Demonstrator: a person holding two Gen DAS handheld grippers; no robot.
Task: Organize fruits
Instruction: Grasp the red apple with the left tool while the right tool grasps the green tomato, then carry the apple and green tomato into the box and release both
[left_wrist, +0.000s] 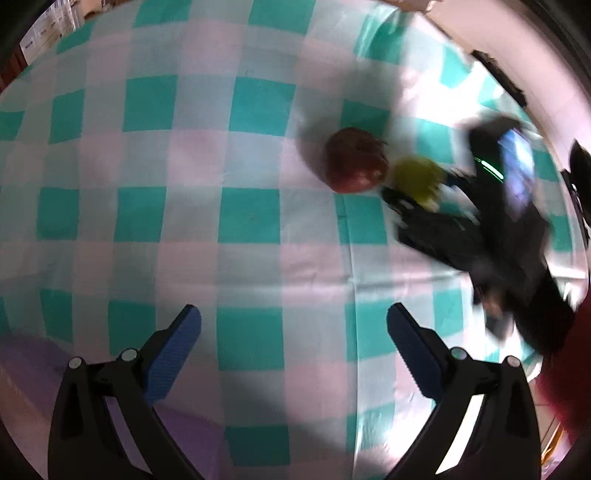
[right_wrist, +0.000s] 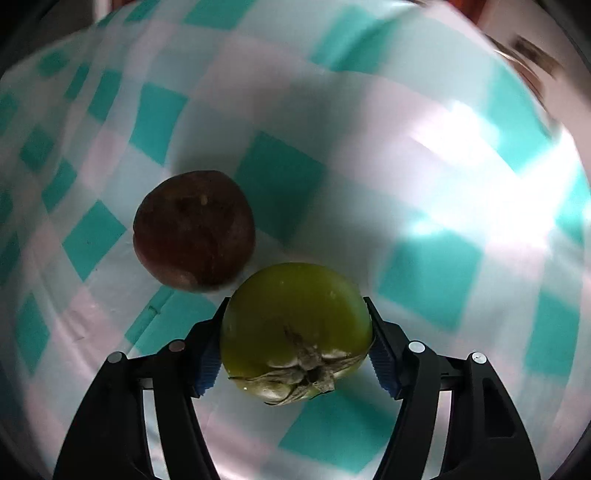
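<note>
A green fruit (right_wrist: 295, 325) with a dried calyx facing the camera sits between the blue pads of my right gripper (right_wrist: 295, 302), which is shut on it just above the checked tablecloth (right_wrist: 424, 184). A dark red apple (right_wrist: 194, 230) lies on the cloth close to the fruit's far left, almost touching it. In the left wrist view the red apple (left_wrist: 356, 160) and the green fruit (left_wrist: 419, 179) show at centre right, with the blurred right gripper around the fruit. My left gripper (left_wrist: 293, 317) hangs open over bare cloth, nearer the camera than the apple, with nothing between its fingers.
A soft purple object (left_wrist: 33, 369) lies at the lower left, partly under the left finger. A person's red sleeve (left_wrist: 569, 369) shows at the right edge behind the right gripper. The table's far edge (left_wrist: 461, 33) curves along the upper right.
</note>
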